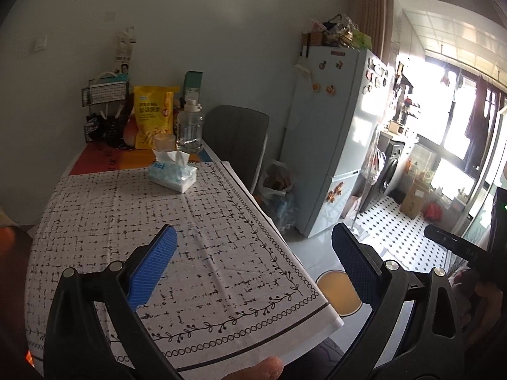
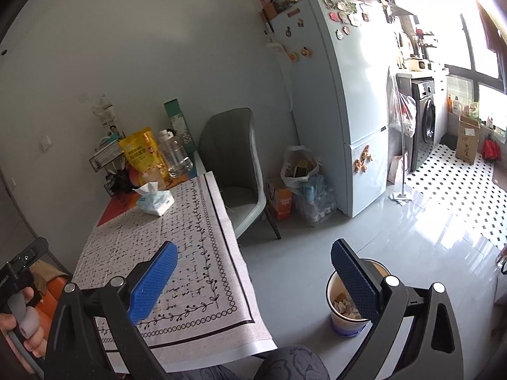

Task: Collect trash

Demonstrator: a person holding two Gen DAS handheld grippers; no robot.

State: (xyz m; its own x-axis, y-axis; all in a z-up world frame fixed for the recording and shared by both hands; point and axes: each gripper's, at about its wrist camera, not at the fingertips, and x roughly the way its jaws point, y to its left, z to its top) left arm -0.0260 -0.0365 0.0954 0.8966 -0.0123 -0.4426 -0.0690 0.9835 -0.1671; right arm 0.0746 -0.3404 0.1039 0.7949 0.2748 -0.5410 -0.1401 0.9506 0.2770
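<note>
A small round trash bin (image 2: 343, 308) stands on the floor right of the table, with several scraps of paper inside; in the left wrist view (image 1: 337, 294) only its top shows past the table's corner. My left gripper (image 1: 253, 259) is open and empty above the patterned tablecloth (image 1: 158, 221). My right gripper (image 2: 253, 272) is open and empty, over the gap between the table's edge and the bin; its right finger (image 2: 355, 285) overlaps the bin's rim. No loose trash shows on the cloth.
A tissue pack (image 1: 172, 174), a yellow snack bag (image 1: 153, 117), a clear bottle (image 1: 189, 126) and a wire basket (image 1: 106, 93) crowd the table's far end. A grey chair (image 2: 234, 171), bags on the floor (image 2: 301, 186) and a fridge (image 2: 345, 101) stand right.
</note>
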